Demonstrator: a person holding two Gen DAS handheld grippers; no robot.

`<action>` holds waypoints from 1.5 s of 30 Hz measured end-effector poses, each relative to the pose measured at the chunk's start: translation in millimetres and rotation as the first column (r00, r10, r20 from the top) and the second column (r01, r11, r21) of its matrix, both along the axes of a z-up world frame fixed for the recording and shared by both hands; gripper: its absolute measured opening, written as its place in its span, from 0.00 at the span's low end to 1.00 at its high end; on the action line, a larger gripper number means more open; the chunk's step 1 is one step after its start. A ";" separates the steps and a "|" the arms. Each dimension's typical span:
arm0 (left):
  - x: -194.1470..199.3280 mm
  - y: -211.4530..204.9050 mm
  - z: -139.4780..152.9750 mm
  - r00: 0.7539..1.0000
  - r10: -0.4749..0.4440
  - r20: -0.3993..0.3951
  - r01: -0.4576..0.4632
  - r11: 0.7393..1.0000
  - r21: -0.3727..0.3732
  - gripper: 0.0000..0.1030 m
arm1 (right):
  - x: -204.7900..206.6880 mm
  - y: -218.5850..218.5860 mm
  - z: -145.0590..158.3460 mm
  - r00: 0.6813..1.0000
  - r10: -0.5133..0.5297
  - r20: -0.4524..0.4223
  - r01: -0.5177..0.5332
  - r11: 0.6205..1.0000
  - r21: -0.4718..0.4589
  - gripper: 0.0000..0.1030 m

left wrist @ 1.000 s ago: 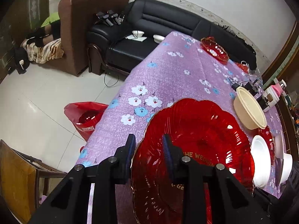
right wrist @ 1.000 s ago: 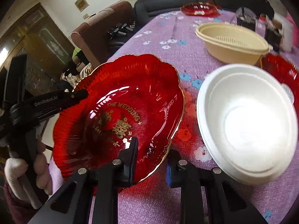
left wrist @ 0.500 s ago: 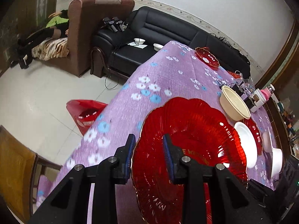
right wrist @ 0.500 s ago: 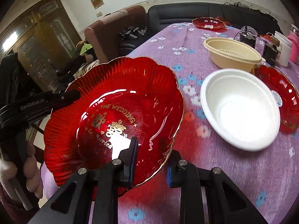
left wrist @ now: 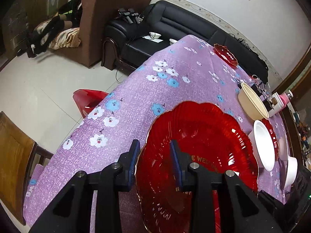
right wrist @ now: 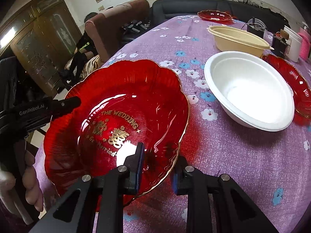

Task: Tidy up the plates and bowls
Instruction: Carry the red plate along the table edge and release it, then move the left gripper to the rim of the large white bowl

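1. Red scalloped plate (right wrist: 116,120) with gold rim and gold "THE WEDDING" lettering, held tilted just above purple floral tablecloth (left wrist: 136,101), near table's front edge.
2. Right gripper (right wrist: 158,167) clamped on near rim, one pad inside the dish, one under the outer edge.
3. Left gripper (left wrist: 154,163) straddling opposite rim, one pad outside, one over the inner face; jaws have just been opening slightly, rim between them; cannot tell whether pads press.
4. Handling guess: thin glossy translucent plastic or glass, rigid, light, slick; ribbed sloping wall likely to slide out of a shallow pinch. Best hold deep over rim, at a scallop, two opposite points as now.
5. White foam bowl (right wrist: 250,91) just beside plate on the right, apparently resting partly on another red plate (right wrist: 297,89); probable stacking target.
6. Beige plastic bowl (right wrist: 239,38) behind that; third red plate (right wrist: 214,16) at far table end, well apart.
7. Sofa and armchair beyond table, seated person partly visible.
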State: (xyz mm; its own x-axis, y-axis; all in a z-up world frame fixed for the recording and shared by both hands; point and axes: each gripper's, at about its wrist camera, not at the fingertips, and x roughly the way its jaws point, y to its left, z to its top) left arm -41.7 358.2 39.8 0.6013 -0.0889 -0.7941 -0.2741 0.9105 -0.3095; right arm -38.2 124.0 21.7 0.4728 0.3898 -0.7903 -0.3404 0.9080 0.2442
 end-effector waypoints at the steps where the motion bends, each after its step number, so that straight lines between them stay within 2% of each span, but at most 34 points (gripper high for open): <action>1: -3.1 0.1 2.2 1.000 0.006 0.004 -0.006 1.000 0.000 0.32 | -0.9 -1.6 0.1 1.000 -0.003 -0.006 0.003 1.000 0.011 0.28; 4: -16.0 -1.3 14.1 0.999 0.018 0.036 -0.019 1.000 0.019 0.35 | -5.8 -5.1 3.6 1.000 0.001 -0.002 -0.001 0.999 0.033 0.32; 5: -21.0 -2.0 19.1 0.998 0.023 0.051 -0.025 0.999 0.032 0.40 | -9.7 -7.4 7.3 1.000 0.000 0.019 0.000 1.000 0.031 0.33; 7: -31.9 -5.6 31.2 0.995 0.040 0.089 -0.046 0.997 0.058 0.45 | -15.4 -10.9 14.6 0.998 0.000 0.059 -0.002 1.000 0.024 0.42; 9: -42.4 -8.8 41.5 0.991 0.052 0.122 -0.061 0.996 0.068 0.48 | -22.2 -14.4 22.7 0.995 0.000 0.096 -0.002 1.000 0.024 0.46; 11: -55.4 -13.6 52.0 0.986 0.066 0.153 -0.078 0.995 0.068 0.56 | -28.0 -17.9 29.5 0.993 -0.002 0.121 -0.001 1.000 0.024 0.47; 13: -68.8 -23.1 63.2 0.980 0.073 0.185 -0.087 0.994 0.071 0.57 | -37.4 -23.4 36.6 0.989 -0.006 0.147 0.001 1.000 0.030 0.48; 16: -85.3 -45.0 81.3 0.971 0.045 0.235 -0.071 0.992 0.103 0.61 | -50.1 -31.8 44.0 0.986 -0.010 0.169 0.003 0.999 0.042 0.48; 18: -97.8 -63.8 96.3 0.960 0.015 0.280 -0.055 0.990 0.133 0.68 | -62.3 -39.0 50.5 0.982 -0.015 0.189 0.006 0.999 0.048 0.48; 24: -122.6 -110.7 128.5 0.926 -0.069 0.371 0.001 0.984 0.179 0.79 | -88.1 -68.5 72.6 0.962 -0.048 0.268 0.039 0.998 0.040 0.55; 31: -127.6 -150.2 145.1 0.909 -0.156 0.386 0.081 0.976 0.204 0.80 | -101.2 -119.0 98.4 0.939 -0.122 0.321 0.108 0.992 0.058 0.58; 36: -122.7 -165.7 149.0 0.902 -0.201 0.383 0.119 0.967 0.227 0.86 | -95.4 -157.4 111.7 0.920 -0.193 0.341 0.180 0.981 0.071 0.62; 45: -103.3 -164.4 132.8 0.919 -0.216 0.329 0.142 0.961 0.236 0.86 | -56.8 -199.5 104.1 0.912 -0.319 0.258 0.289 0.946 0.151 0.62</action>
State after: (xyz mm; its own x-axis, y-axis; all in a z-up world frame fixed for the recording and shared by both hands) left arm -145.0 193.8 172.6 0.8315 -0.0801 -0.5497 -0.0094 0.9874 -0.1582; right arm -94.9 -75.5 125.8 0.7745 0.2671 -0.5734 -0.1197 0.9520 0.2818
